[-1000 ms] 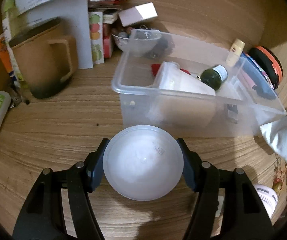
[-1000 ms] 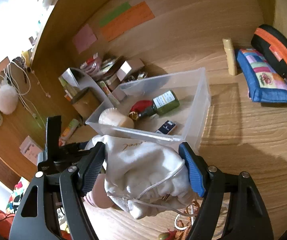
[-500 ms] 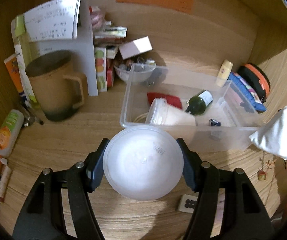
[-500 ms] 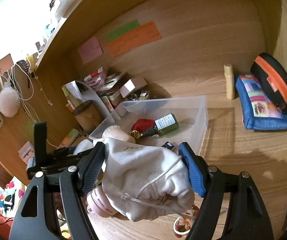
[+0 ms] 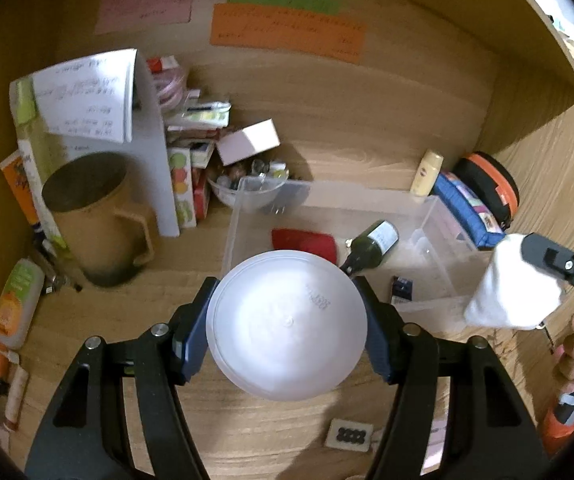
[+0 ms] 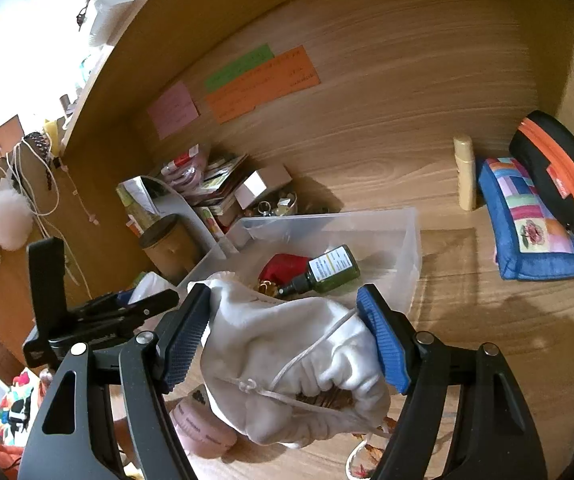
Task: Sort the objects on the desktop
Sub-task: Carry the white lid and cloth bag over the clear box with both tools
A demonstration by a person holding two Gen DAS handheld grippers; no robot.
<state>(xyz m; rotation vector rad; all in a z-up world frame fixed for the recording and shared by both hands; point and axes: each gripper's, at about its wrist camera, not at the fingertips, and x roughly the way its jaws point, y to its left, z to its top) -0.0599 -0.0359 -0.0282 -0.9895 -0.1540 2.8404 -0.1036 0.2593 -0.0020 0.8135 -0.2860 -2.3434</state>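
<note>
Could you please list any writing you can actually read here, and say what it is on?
None can be read.
Orange note on the back wall: handwriting, blurred.
White sheet: handwriting, blurred.
Green bottle label: too small.
Frosted cup base: embossed marks, illegible.
White pouch: faint script, illegible.

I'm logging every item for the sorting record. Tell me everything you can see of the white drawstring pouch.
The white drawstring pouch is soft, crumpled cloth, bulging as if filled. A thin pale cord, knotted, crosses its front, and its gathered mouth hangs downward. The right claw clamps it between blue ribbed pads, lifted off the wooden desk, near the front of the clear plastic bin. Faint script marks its upper side.
</note>
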